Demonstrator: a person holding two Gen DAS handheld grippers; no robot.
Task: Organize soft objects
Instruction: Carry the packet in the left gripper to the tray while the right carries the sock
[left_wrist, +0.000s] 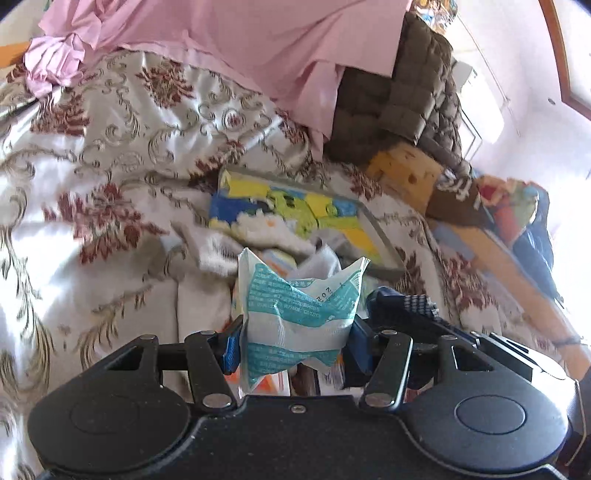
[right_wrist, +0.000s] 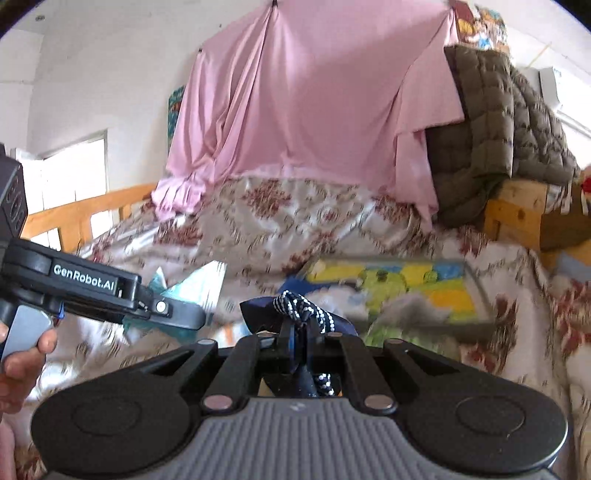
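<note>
My left gripper (left_wrist: 293, 341) is shut on a white and teal tissue pack (left_wrist: 301, 306), squeezed at its middle and held above the bed. The same pack (right_wrist: 195, 282) sticks out past the left gripper's body at the left of the right wrist view. My right gripper (right_wrist: 297, 330) is shut on a dark navy fabric piece with a blue-and-white speckled cord (right_wrist: 303, 308). That navy piece (left_wrist: 400, 301) also shows just right of the pack in the left wrist view. A colourful flat tray (left_wrist: 295, 214) lies on the bed ahead, with white and grey soft items at its near edge.
A floral bedspread (left_wrist: 122, 155) covers the bed. Pink cloth (right_wrist: 310, 103) hangs at the back, beside an olive quilted blanket (right_wrist: 495, 140) on a wooden frame (right_wrist: 517, 210). A wooden rail (right_wrist: 81, 214) runs at the left. A person's hand (right_wrist: 26, 354) holds the left gripper.
</note>
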